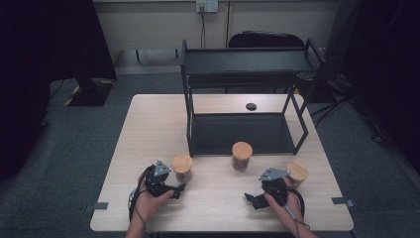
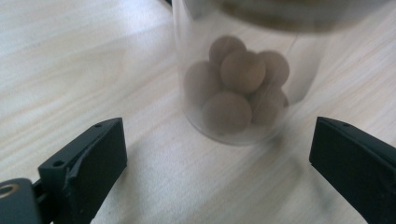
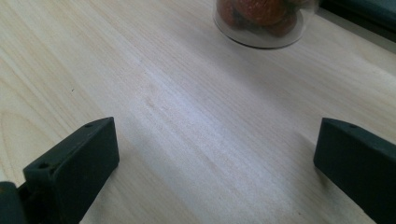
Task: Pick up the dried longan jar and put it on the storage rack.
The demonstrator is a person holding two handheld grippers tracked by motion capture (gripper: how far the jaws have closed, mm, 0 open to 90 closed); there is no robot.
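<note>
Jars, three, all cork-lidded, all in front of the black shelf rack (image 1: 247,94) on the table (image 1: 148,124). Left jar (image 1: 182,167) off the rack's front-left corner, with brown balls inside (image 2: 238,88); middle jar (image 1: 241,155) against the rack's front edge, with reddish pieces inside (image 3: 261,18); right jar (image 1: 297,173) off the front-right corner, contents not discernible. Small dark disc (image 1: 251,106) behind the rack's lower tier, one only.

Left gripper (image 1: 168,188) released, jaws spread wide, left jar just ahead between them, not touched. Right gripper (image 1: 257,198) likewise released, bare wood between its jaws, middle jar farther ahead.

Likely risks: clear, smooth-looking walls apt to slip in a loose pinch; a jaw tip nudging a wall before closing, tipping a tall jar; lids possibly loose, spilling contents if tilted; top tier in the way of any high lift onto the rack.

Grippers: two. Racks: one, two tiers.
</note>
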